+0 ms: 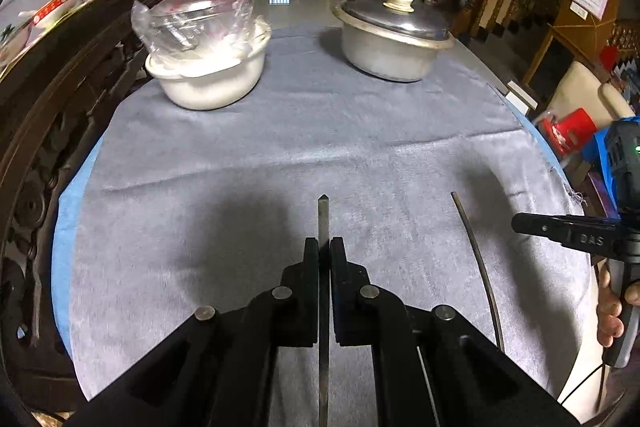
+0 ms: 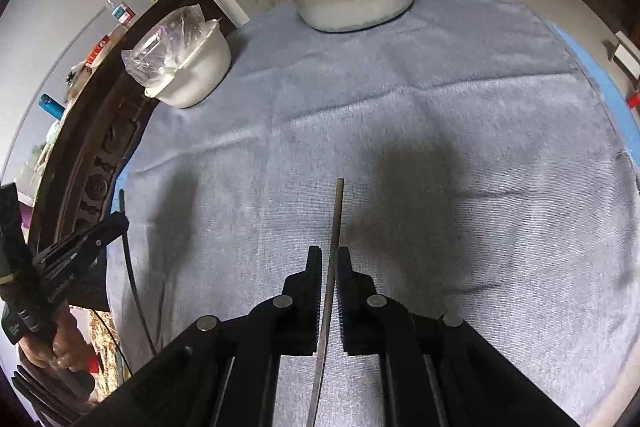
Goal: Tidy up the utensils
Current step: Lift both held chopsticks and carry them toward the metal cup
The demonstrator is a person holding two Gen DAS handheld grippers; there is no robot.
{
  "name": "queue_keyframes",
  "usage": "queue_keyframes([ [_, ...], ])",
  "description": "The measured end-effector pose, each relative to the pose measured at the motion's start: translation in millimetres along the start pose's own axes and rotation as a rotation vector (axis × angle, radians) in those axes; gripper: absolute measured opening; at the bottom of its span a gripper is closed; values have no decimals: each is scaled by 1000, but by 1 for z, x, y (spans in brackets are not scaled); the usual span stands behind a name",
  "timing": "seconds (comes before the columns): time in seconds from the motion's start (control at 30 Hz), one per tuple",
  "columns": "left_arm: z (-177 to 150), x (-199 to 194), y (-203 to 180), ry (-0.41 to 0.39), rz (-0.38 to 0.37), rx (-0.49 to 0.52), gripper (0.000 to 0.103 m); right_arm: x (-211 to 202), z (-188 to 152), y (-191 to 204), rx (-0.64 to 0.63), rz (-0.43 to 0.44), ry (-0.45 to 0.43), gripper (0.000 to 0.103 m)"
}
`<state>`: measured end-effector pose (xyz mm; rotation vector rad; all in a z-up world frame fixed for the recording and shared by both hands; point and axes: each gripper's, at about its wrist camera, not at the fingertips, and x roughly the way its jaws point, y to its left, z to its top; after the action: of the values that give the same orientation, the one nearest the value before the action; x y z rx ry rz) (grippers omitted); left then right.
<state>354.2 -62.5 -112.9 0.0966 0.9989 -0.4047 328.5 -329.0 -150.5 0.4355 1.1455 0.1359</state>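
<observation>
A thin metal utensil (image 1: pixel 323 223) is clamped in the closed left claw (image 1: pixel 324 247), above the counter (image 1: pixel 240 163). A 2nd utensil (image 2: pixel 338 211) is gripped by the shut right claw (image 2: pixel 329 255). Both should be kept level and parallel when laid together.

"DAS" on right hand-held gripper (image 1: pixel 520 223)
</observation>
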Motion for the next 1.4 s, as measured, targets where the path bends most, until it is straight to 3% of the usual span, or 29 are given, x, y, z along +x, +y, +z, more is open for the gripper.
queue_keyframes([
  [0.13,-6,1,3,8,-6,-4,5,19,8,4,-14,-71,48,43],
  [0.23,-5,1,6,16,-9,-13,5,34,17,19,-73,-127,102,45],
  [0.47,1,-12,15,-13,-22,-20,5,76,20,34,-124,-252,277,28],
  [0.6,0,-23,17,-34,-33,-24,5,78,15,42,-179,-309,249,11],
  [0.73,-5,-34,17,-46,-36,-28,5,74,5,44,-184,-283,230,6],
  [1.0,-15,-75,14,-112,-28,-26,5,18,-18,30,-138,-195,54,6],
  [1.4,-56,-152,13,-257,-10,-83,5,-91,-70,5,-49,-146,-276,6],
])
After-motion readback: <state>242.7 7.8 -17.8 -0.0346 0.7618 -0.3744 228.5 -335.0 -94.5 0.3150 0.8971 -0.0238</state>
